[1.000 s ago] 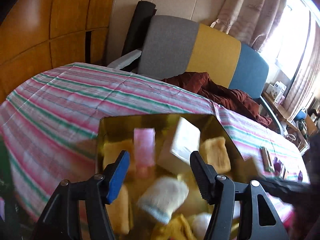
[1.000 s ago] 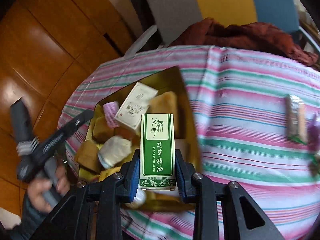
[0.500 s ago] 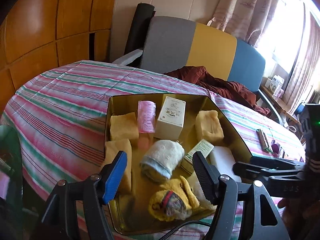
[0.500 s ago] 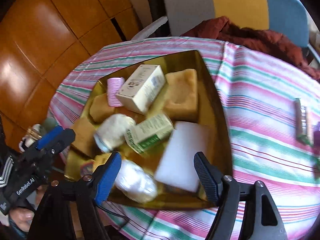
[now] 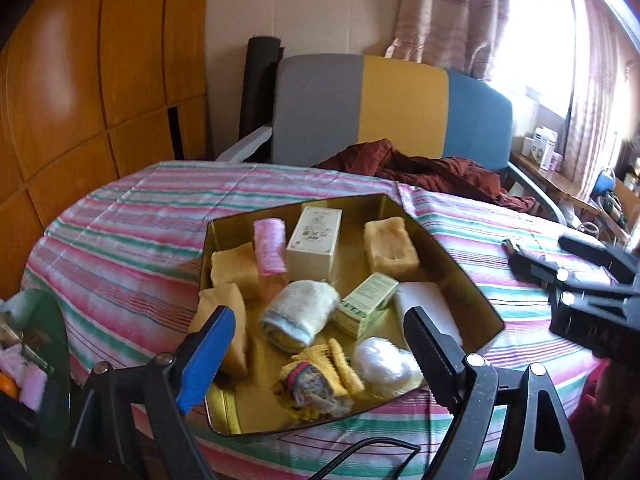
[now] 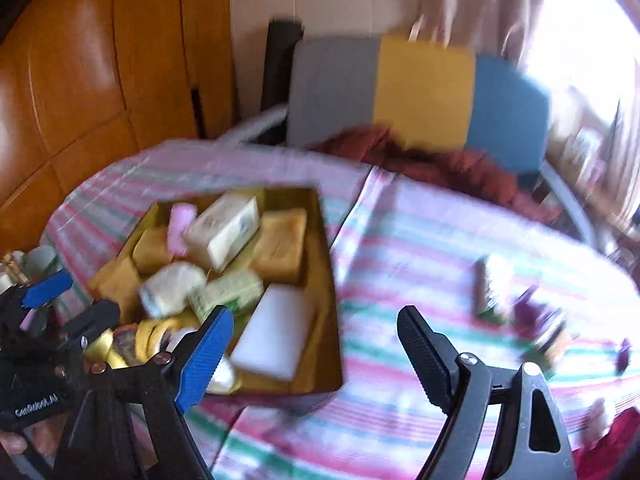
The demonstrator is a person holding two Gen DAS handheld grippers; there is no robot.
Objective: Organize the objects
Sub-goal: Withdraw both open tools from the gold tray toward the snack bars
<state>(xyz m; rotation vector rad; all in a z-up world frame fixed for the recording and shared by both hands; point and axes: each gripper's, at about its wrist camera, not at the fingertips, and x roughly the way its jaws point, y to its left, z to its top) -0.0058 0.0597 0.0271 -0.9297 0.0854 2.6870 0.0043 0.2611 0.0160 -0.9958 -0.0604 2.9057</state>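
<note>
Inside the gold tin (image 5: 452,264) on the striped table (image 5: 132,240), the green oil box (image 5: 366,304) now lies loose, a second ago clamped upright in the right gripper (image 6: 316,344). Its jaws are opening, empty, swinging toward the items (image 6: 490,288) left on the cloth; the left gripper (image 5: 320,344) hovers over the tin, jaws likewise opening on nothing.

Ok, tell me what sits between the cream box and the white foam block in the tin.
In the left wrist view, the small green box lies on its side between the cream box and the white foam block.

Box dropped, both grippers backed off

The right gripper (image 6: 316,332) released the green box (image 5: 366,305) into the gold tin (image 5: 460,268) — jaws opening, empty; the left gripper (image 5: 320,340) widened too, seemingly pulling away.
</note>
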